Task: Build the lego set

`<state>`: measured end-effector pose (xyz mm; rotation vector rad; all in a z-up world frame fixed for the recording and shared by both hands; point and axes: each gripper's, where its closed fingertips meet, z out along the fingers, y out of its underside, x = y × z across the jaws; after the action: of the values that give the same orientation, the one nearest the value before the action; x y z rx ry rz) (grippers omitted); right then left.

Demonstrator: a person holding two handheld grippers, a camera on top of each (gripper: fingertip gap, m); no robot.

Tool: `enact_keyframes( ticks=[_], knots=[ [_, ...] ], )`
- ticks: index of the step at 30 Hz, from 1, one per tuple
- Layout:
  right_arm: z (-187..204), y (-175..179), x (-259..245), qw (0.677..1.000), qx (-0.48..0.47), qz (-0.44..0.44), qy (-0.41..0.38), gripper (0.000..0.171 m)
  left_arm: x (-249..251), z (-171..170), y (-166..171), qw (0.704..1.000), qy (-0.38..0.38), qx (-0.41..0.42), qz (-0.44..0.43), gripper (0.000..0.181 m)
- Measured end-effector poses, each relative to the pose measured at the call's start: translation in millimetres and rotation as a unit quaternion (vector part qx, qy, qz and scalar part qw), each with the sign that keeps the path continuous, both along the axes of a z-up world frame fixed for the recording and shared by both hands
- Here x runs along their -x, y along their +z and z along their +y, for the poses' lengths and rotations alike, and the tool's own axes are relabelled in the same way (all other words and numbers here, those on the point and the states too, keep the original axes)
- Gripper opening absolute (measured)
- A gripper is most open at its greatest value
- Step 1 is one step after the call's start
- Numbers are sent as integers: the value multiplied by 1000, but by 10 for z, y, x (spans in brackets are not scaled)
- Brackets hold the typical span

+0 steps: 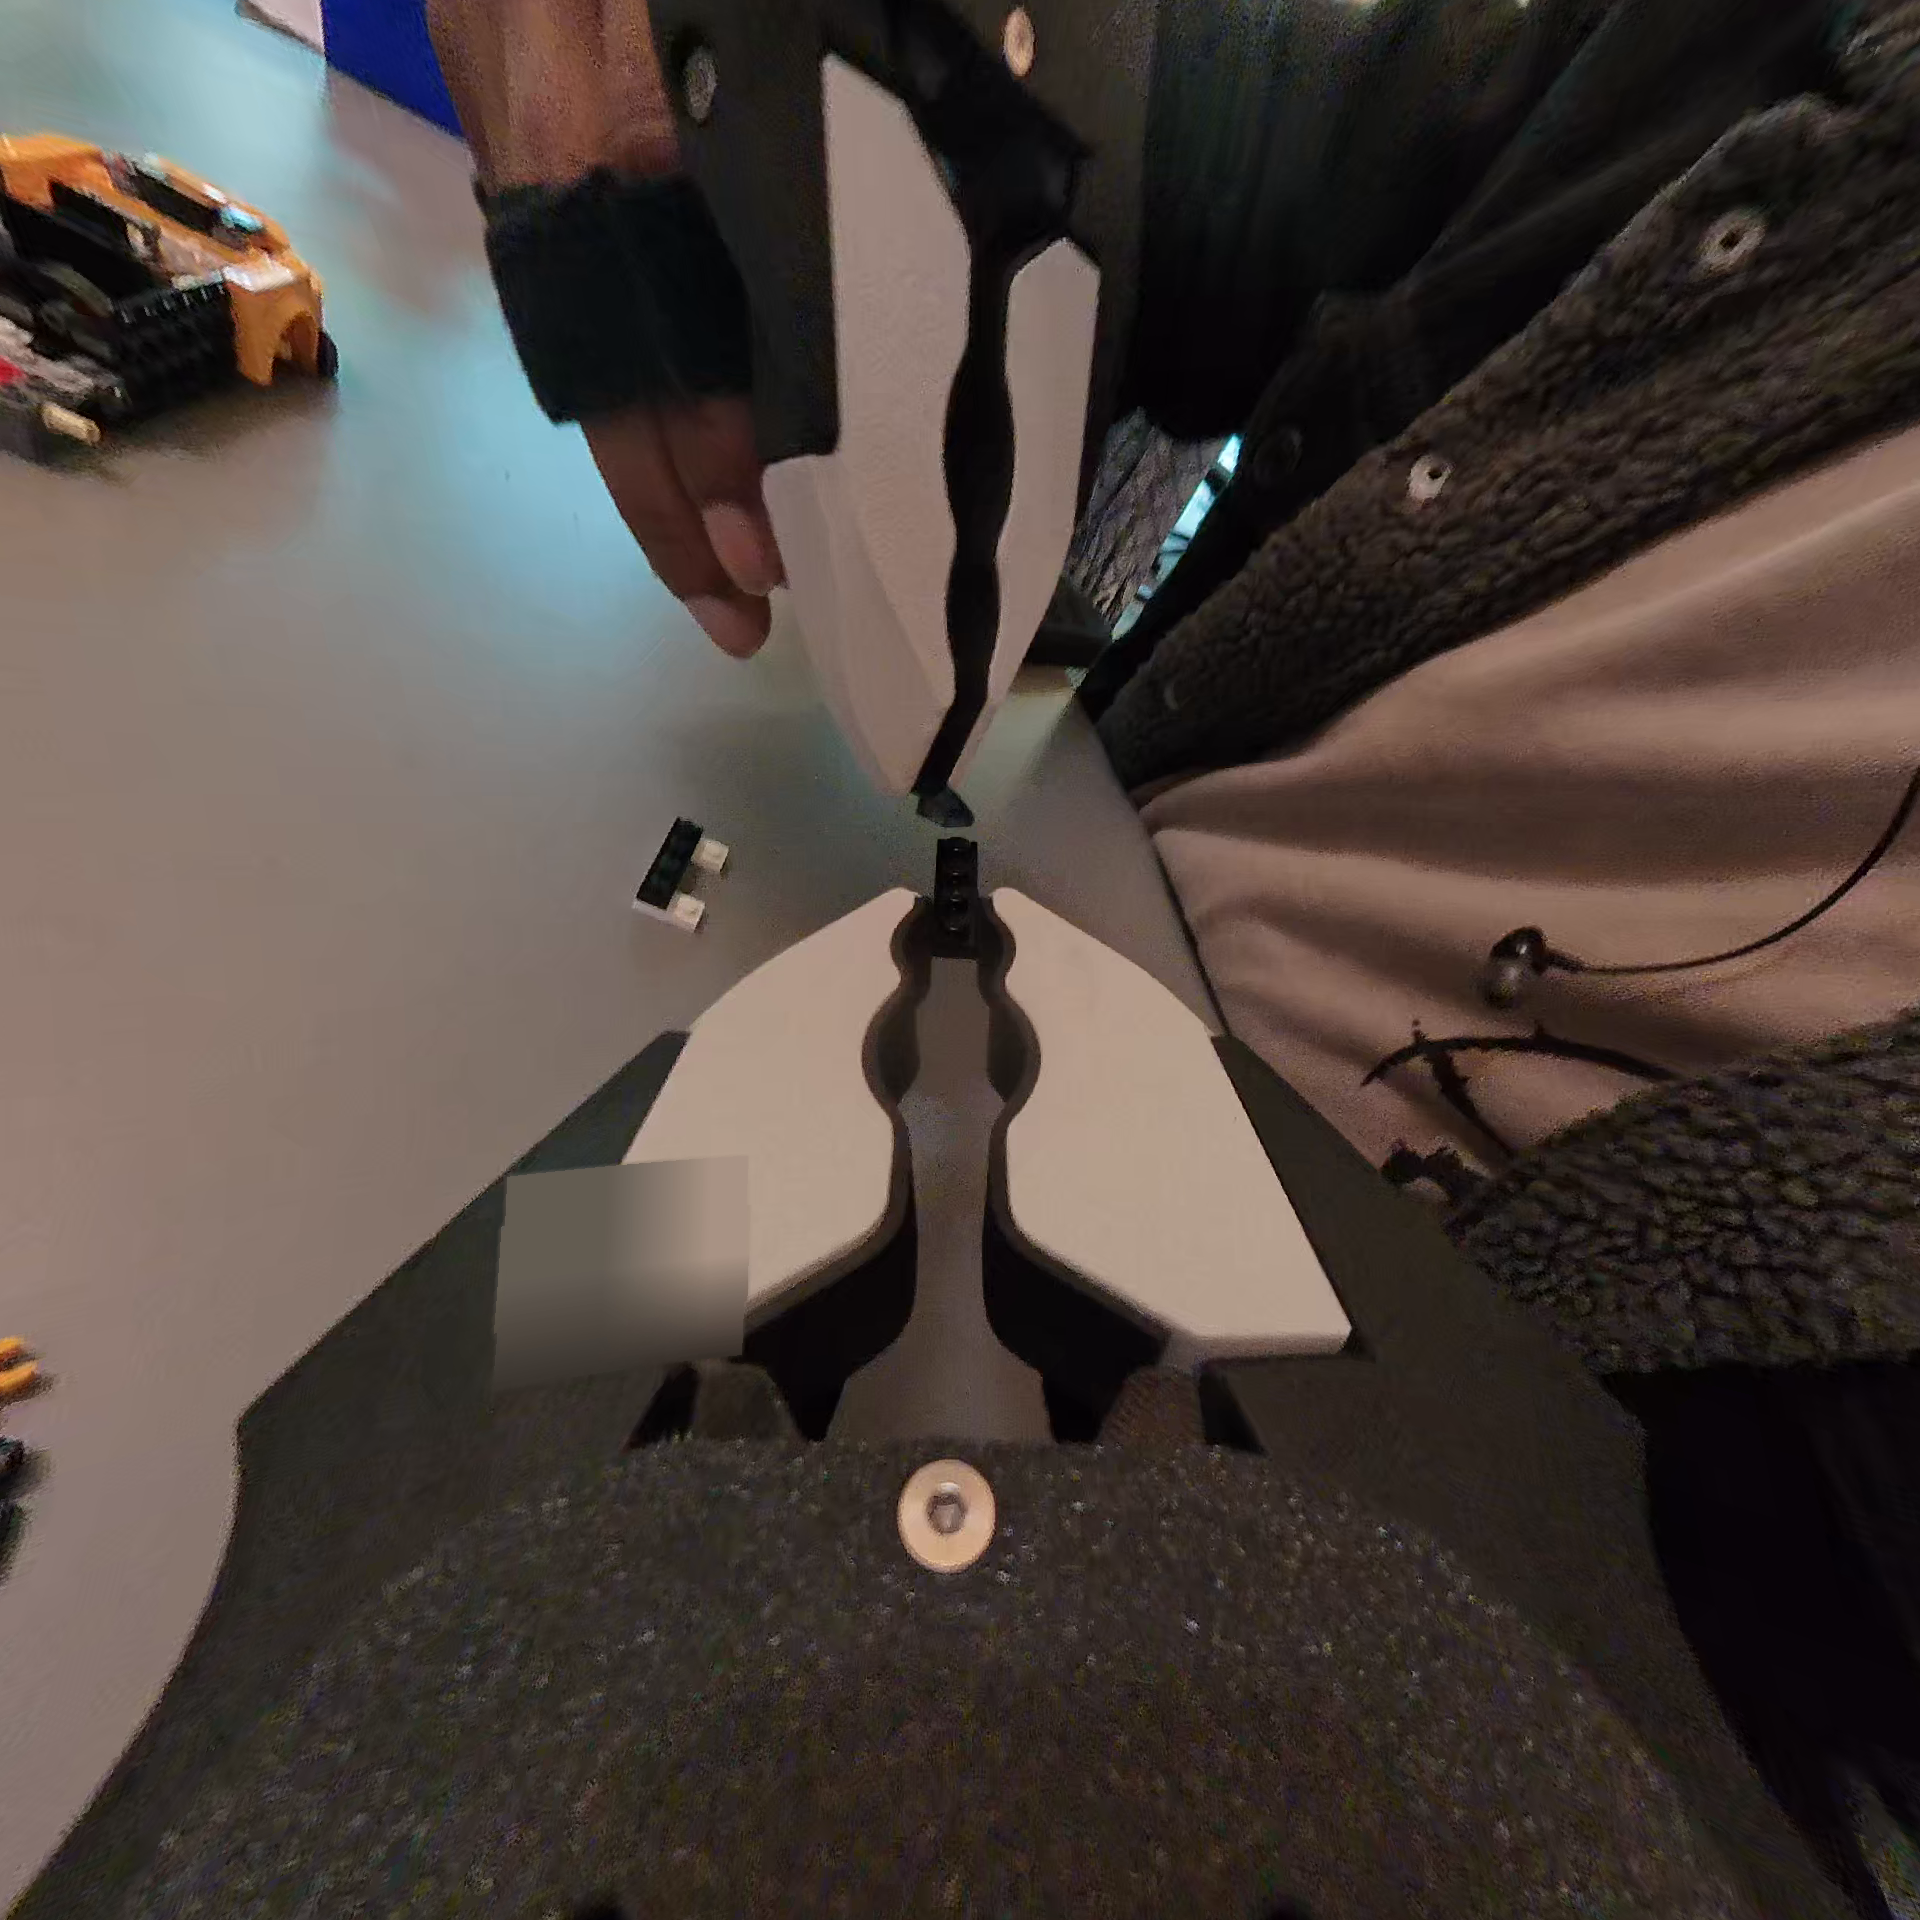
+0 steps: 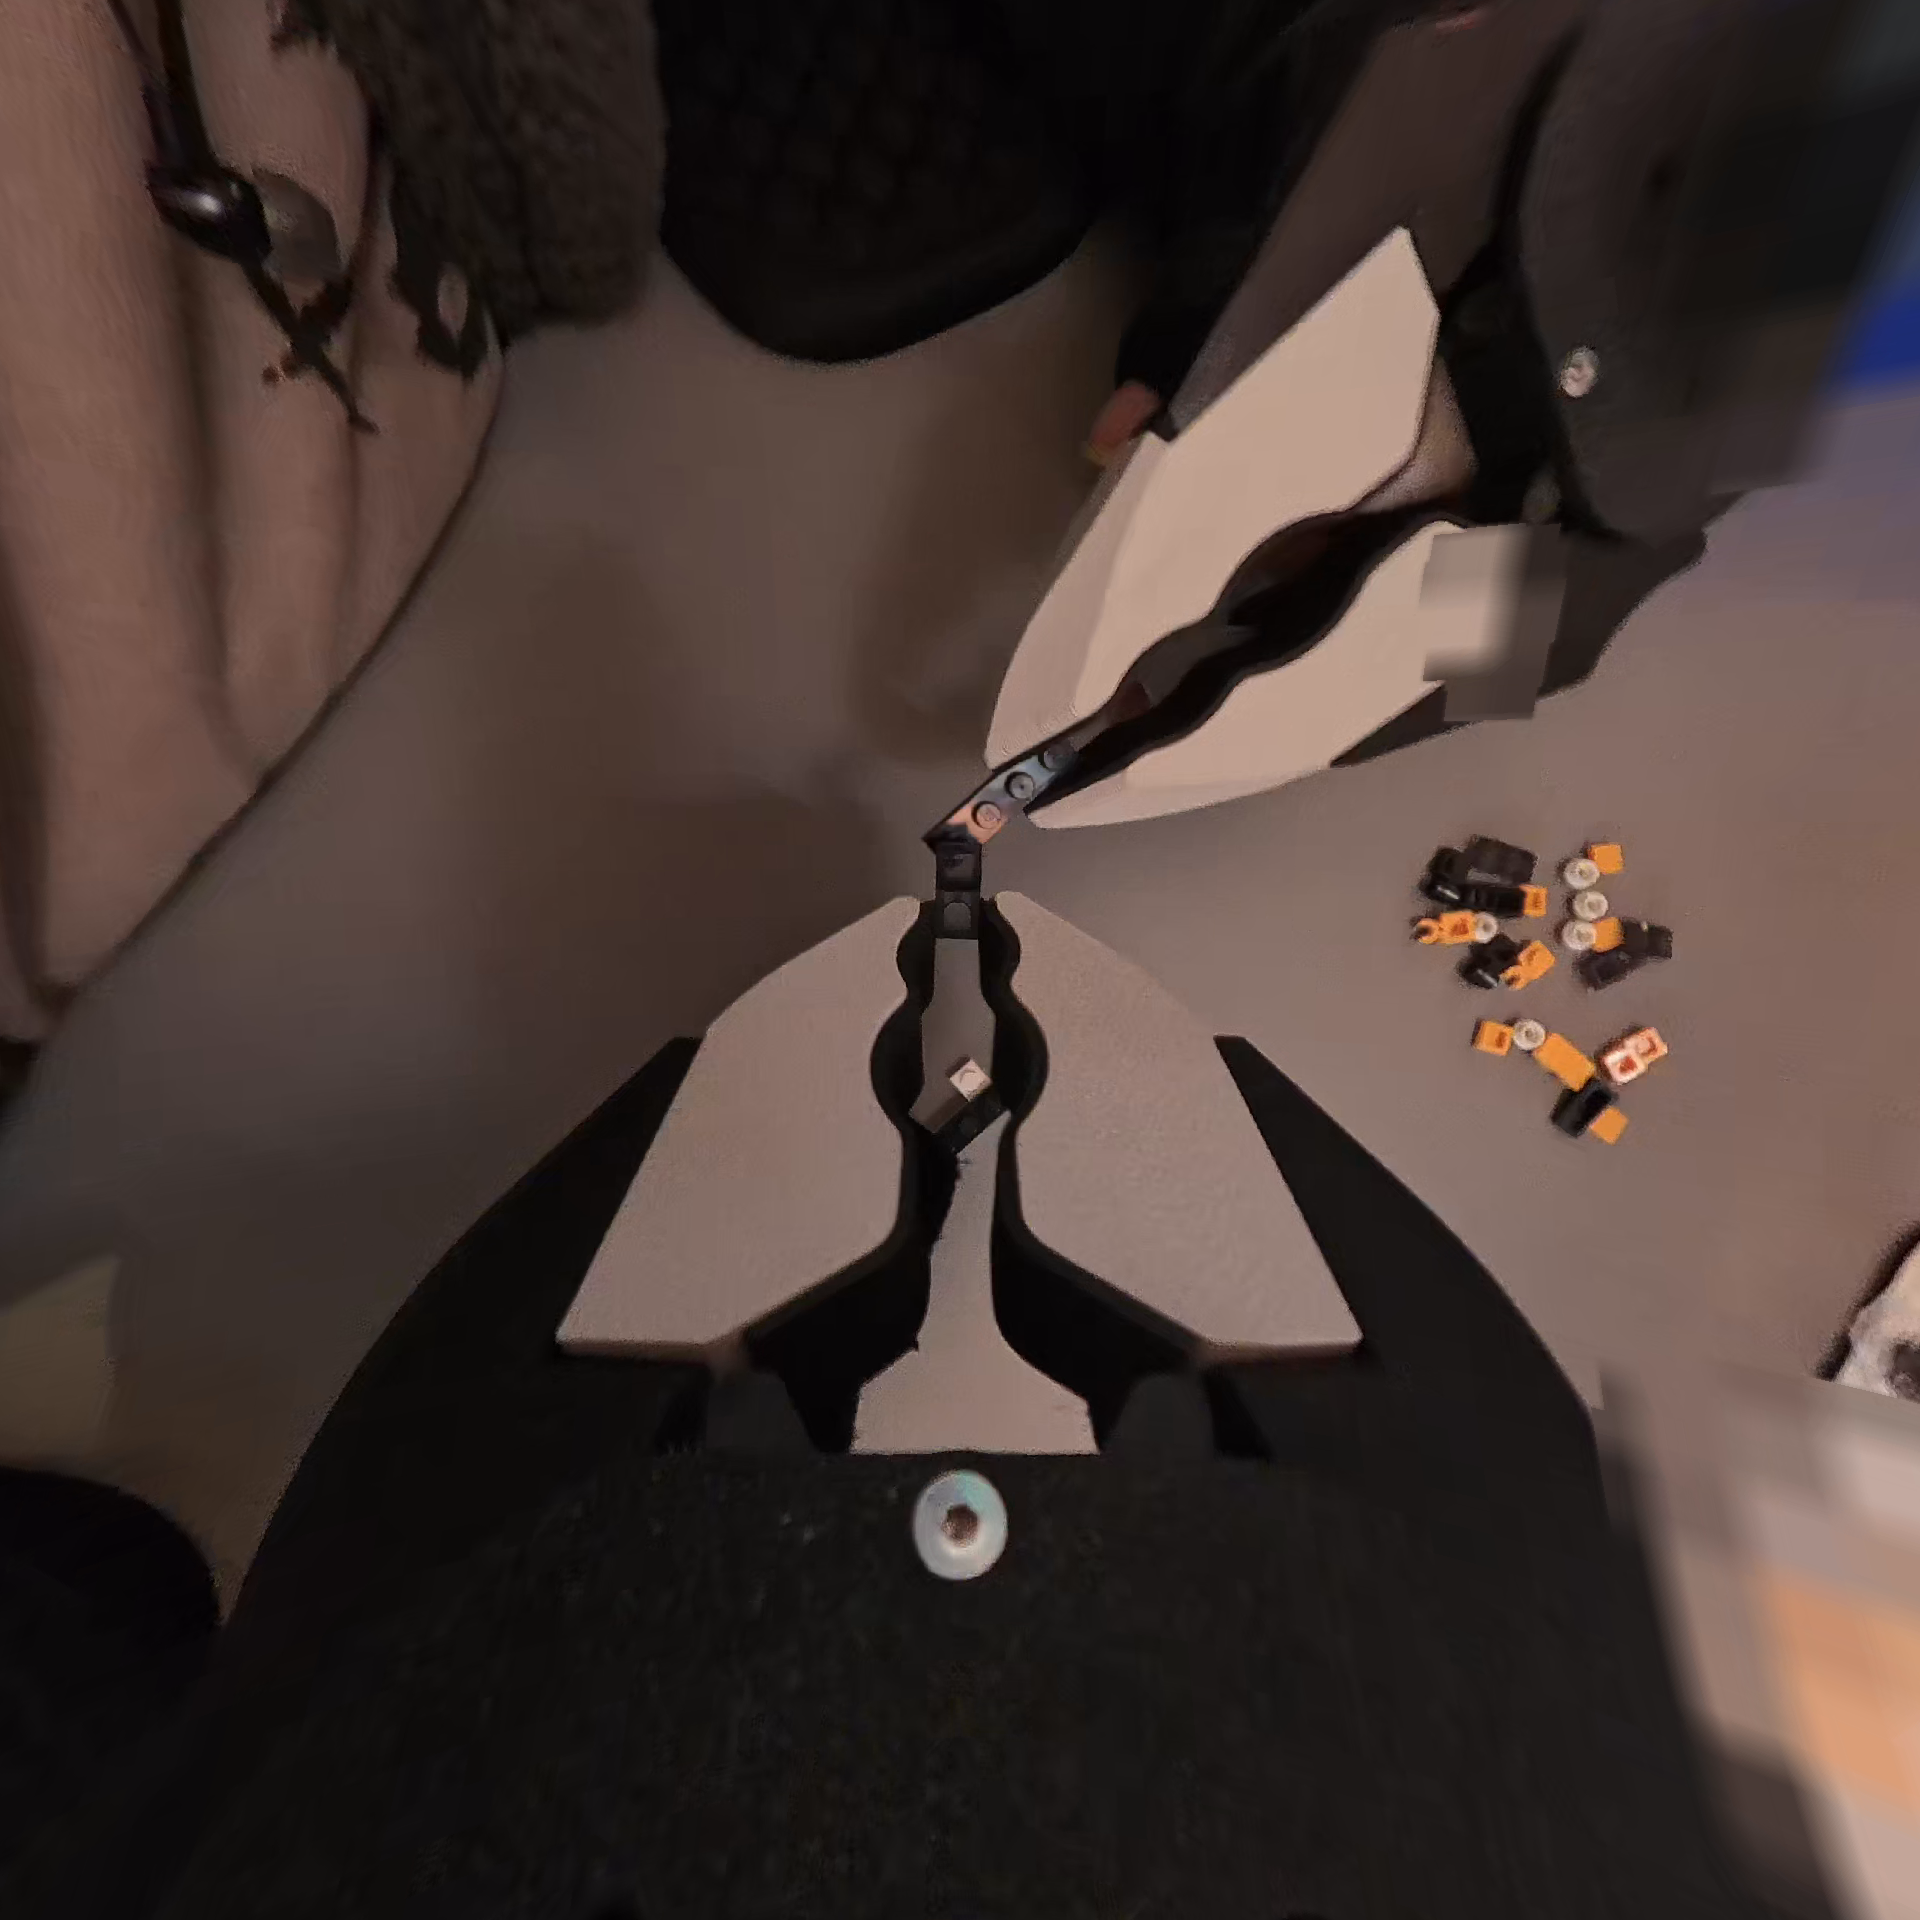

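Observation:
My left gripper (image 1: pixel 956 912) is shut on a thin black studded plate (image 1: pixel 956 878) that sticks out past its tips. My right gripper (image 1: pixel 940 779) comes in from above, tip to tip with it, shut on a small black piece (image 1: pixel 943 805). In the right wrist view my right gripper (image 2: pixel 958 904) holds that small black piece (image 2: pixel 956 883). The left gripper (image 2: pixel 1023 800) holds the black plate (image 2: pixel 1003 802) slanted from the upper right. The two pieces meet end to end above the grey table (image 1: pixel 312 727). A small black and white sub-assembly (image 1: pixel 681 878) lies on the table to the left.
A partly built orange and black car (image 1: pixel 156 281) stands at the far left. Several loose orange, black and grey pieces (image 2: pixel 1548 966) lie in a cluster to the right. The person's fleece jacket (image 1: pixel 1507 727) is close by at the table's edge. A hand (image 1: pixel 707 520) holds the right gripper. Less than 4 cm separates the two grippers' tips.

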<state>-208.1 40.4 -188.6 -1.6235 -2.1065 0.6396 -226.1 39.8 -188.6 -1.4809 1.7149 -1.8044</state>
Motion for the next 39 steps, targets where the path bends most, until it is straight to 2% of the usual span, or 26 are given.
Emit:
enact_keyframes(
  ticks=[6, 17, 24, 34, 39],
  knots=[
    [-100, -101, 66, 996, -44, -46, 69, 8, 37, -100, -62, 999, -31, -8, 10, 7],
    [-174, -29, 168, 994, -68, -22, 83, 8, 66, -142, 100, 997, -52, 52, -17, 7],
    [-118, 43, 210, 993, -100, 50, 29, 8, 60, -76, 237, 992, -44, 111, -33, 7],
    [-7, 29, 143, 979, -125, 142, -75, 8, -42, 74, 202, 985, 4, 173, -1, 7],
    [4, -4, 105, 974, -131, 158, -94, 8, -57, 116, 233, 975, 9, 223, 9, 7]
  ],
)
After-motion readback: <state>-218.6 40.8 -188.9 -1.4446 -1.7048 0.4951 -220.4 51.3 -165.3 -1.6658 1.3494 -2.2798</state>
